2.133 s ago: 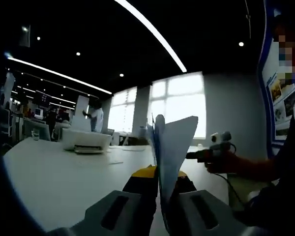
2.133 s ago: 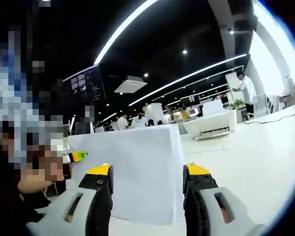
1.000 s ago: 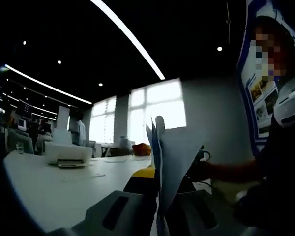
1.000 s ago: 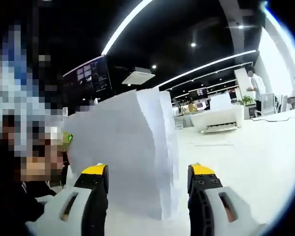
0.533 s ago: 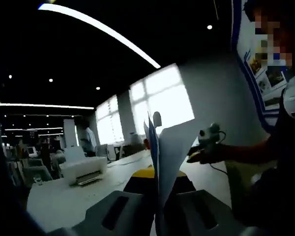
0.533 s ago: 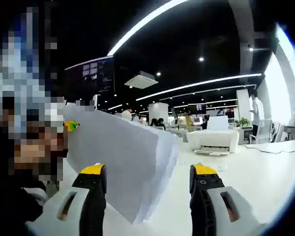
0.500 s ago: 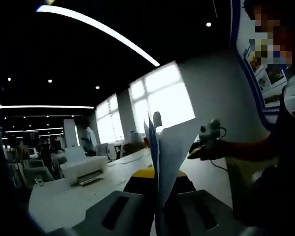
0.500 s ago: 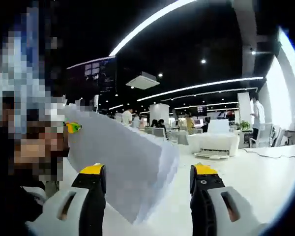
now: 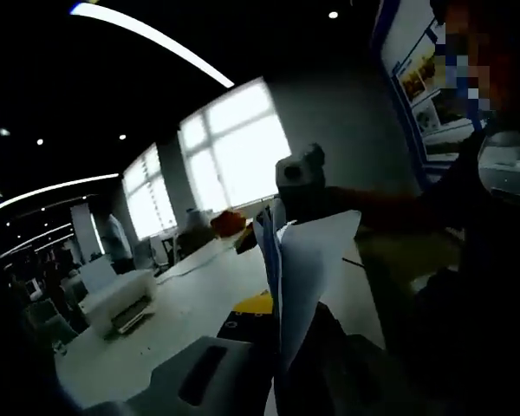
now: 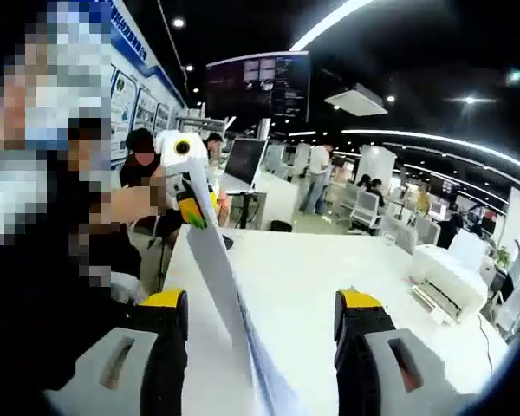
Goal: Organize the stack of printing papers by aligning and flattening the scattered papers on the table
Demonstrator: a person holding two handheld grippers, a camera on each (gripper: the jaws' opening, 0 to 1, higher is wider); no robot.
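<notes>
Paper stack [image 9: 299,277] clamped edge-on in left tool [image 9: 277,334], standing upright between the jaws, lifted off white bench [image 9: 186,303]. Seen also in right gripper view, same stack [image 10: 221,286] running from 6 o'clock up toward 11, pinched at its far end by left tool [image 10: 191,211] in a hand [image 10: 134,204]. Right tool [image 10: 262,303] spread wide, jaws on either side of the sheets without touching. Farther off, white printer [image 10: 451,273] at 3 o'clock; bright windows [image 9: 234,147] beyond in left gripper view
</notes>
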